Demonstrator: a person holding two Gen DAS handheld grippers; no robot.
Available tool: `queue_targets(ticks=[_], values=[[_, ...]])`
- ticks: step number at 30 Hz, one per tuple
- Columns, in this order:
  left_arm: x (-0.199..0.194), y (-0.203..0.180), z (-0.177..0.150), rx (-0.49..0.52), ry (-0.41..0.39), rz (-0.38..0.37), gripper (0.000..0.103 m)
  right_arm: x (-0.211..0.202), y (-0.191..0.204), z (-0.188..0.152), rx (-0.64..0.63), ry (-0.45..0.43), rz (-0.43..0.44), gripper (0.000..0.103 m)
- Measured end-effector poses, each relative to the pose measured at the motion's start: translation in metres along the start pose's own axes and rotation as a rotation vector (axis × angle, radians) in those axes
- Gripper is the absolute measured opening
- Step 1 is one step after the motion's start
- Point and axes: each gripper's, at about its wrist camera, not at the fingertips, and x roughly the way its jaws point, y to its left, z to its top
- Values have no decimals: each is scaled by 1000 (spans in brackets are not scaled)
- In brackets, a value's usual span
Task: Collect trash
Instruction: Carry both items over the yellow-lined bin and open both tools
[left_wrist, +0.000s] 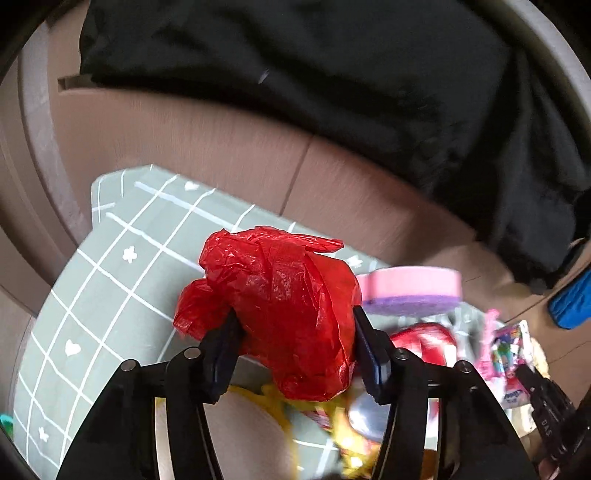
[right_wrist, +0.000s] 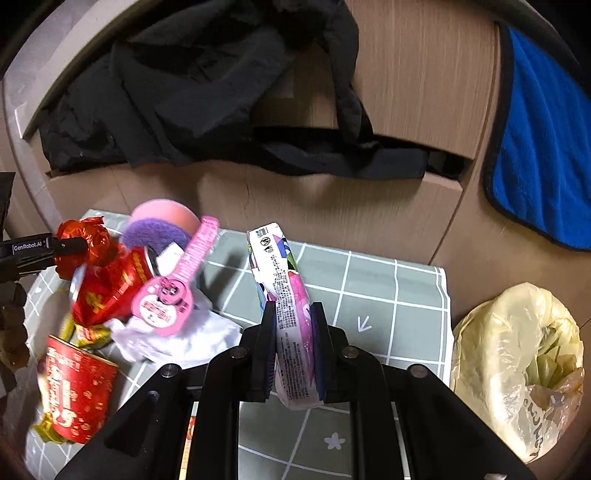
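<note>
A crumpled red plastic wrap sits between the fingers of my left gripper, whose pads press on both its sides above the green checked table mat. In the right wrist view the same wrap shows at the far left. My right gripper is shut on a pink and white snack packet, held upright over the mat. A yellowish trash bag stands open beside the mat's right edge.
On the mat's left lie a pink toy watch, a pink and purple sponge, a red can, a red cup and white tissue. Black clothing and a blue towel hang behind.
</note>
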Motion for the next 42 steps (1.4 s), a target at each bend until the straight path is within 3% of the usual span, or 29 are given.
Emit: queue_targets(ticks=[7, 12, 20, 30, 36, 42], values=[[-69, -64, 0, 104, -169, -2, 56, -37, -14, 27, 19, -64, 39, 15], [-101, -132, -13, 175, -238, -63, 56, -81, -42, 36, 13, -156, 1, 15], [-115, -269, -67, 331, -277, -169, 56, -151, -137, 33, 78, -249, -93, 15], [-93, -406, -131, 487, -181, -299, 56, -195, -251, -12, 238, -274, -213, 15], [-74, -446, -153, 535, -125, -340, 56, -204, -287, -35, 282, -267, -240, 15], [-61, -459, -167, 544, -91, -348, 56, -207, -300, -43, 295, -268, -240, 15]])
